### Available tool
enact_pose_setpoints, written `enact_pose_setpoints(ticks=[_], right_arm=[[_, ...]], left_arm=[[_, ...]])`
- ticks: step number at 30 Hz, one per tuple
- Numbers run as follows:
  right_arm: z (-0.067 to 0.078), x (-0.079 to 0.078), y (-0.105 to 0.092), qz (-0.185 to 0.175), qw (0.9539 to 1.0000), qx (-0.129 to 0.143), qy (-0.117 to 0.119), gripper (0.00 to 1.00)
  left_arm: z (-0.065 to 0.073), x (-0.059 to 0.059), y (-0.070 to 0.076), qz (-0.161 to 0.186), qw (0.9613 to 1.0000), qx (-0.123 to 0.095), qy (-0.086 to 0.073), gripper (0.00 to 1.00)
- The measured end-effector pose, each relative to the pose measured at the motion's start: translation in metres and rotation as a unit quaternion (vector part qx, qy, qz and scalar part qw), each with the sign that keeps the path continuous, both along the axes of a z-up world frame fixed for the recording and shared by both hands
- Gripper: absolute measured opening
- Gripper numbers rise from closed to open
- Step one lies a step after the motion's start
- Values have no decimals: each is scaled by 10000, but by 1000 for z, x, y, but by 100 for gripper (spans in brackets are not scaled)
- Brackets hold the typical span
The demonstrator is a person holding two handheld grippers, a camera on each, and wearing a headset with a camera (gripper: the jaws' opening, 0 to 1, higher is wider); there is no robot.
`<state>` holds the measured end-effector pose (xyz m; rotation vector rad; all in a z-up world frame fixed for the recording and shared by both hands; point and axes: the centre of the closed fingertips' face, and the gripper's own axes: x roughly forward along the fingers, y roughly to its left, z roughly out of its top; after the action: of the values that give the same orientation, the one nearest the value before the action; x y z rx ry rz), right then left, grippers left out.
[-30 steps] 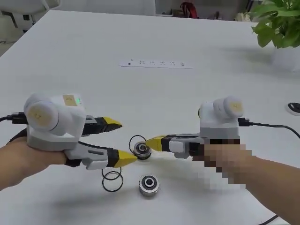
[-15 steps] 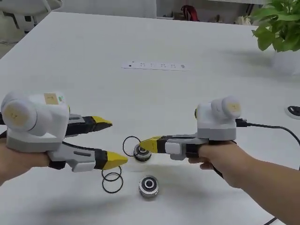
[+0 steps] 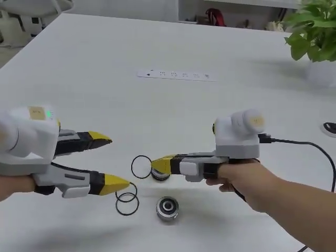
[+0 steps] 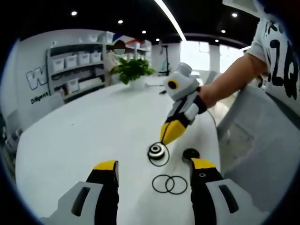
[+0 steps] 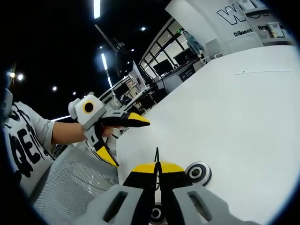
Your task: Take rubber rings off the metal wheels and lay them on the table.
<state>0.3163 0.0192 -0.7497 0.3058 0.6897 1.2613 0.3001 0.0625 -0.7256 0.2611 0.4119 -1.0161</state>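
We find the head view bright and even. The white tabletop [image 3: 173, 105] is lit softly from above, with only faint, diffuse shadows under the metal wheel [image 3: 167, 206] and the left hand-held gripper [image 3: 114, 161], whose body is blurred at the picture's left edge. In the left gripper view a ceiling light strip [image 4: 168, 18] and small round spots glare against a dark ceiling. Both gripper views bend strongly toward their edges. In the right gripper view the tabletop washes out almost white.
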Motion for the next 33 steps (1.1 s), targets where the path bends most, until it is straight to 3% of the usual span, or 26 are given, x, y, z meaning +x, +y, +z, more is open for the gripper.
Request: enact_pose_setpoints(ticks=[16,33], right_arm=[[-14,-4,21,195,9996,-150,106,0],[-33,-1,32,49,9990,-186,398,0]], left_arm=[[-4,-4,21,205,9998,21,33,64],[-10,-5,30,329,9994,12,108,64]])
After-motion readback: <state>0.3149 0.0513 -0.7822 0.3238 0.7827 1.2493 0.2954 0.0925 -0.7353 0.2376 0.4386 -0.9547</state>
